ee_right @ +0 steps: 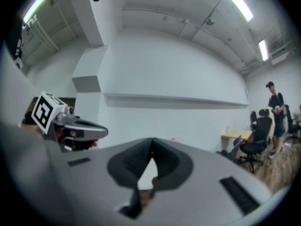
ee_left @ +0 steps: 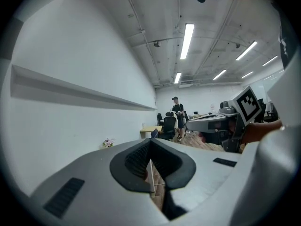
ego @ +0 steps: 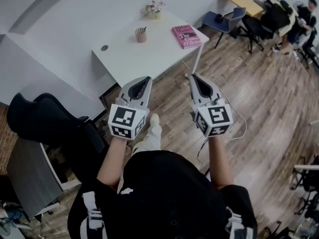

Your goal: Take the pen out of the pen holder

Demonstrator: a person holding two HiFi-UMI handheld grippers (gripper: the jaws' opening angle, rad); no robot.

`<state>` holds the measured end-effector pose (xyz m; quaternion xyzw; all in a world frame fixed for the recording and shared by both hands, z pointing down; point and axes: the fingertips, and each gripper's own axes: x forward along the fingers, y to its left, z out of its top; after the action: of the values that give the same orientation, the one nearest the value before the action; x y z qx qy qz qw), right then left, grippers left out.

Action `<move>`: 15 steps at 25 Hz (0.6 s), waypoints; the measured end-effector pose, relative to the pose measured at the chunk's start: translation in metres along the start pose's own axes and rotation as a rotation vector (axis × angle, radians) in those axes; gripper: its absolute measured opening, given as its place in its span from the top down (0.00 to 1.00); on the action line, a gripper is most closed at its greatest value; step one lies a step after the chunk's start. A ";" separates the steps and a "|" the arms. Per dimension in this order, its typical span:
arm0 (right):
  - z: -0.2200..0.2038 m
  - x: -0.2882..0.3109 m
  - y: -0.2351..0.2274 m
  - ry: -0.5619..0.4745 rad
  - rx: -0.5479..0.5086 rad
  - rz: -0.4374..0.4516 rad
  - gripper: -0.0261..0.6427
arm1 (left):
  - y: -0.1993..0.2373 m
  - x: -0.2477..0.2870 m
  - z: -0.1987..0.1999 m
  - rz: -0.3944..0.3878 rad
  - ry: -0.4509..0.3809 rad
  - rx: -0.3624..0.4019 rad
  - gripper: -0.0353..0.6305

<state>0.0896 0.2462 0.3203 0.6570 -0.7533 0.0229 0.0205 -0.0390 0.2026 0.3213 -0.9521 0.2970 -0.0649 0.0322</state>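
Two grey hand-held grippers, the left gripper (ego: 147,78) and the right gripper (ego: 192,76), hover empty with jaws pressed together, well apart from the white table (ego: 124,59). On it stands the small brown pen holder (ego: 141,35), pen (ego: 144,30) inside. Arriving with jaws unopened could topple it.

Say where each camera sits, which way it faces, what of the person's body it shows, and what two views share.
Head view: on the head, looking steeply down at the table and pen holder; shows arms, torso, left gripper and right gripper, both shut.
Left gripper view: on the left gripper, looking along its closed jaws down the room; right gripper at right.
Right gripper view: on the right gripper, facing the white wall; left gripper at left.
Shared: both gripper views catch the standing person.
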 end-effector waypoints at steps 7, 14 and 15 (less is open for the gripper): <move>-0.007 0.040 -0.021 0.024 0.015 0.001 0.91 | 0.024 0.036 -0.008 0.005 0.013 -0.008 0.92; -0.012 0.107 -0.037 0.049 0.008 0.010 0.91 | 0.078 0.083 -0.025 0.035 0.053 -0.038 0.92; -0.013 0.117 -0.040 0.053 0.008 0.010 0.91 | 0.087 0.091 -0.027 0.034 0.056 -0.055 0.92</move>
<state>0.1130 0.1257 0.3405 0.6525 -0.7556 0.0432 0.0377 -0.0178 0.0787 0.3490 -0.9453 0.3155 -0.0829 -0.0014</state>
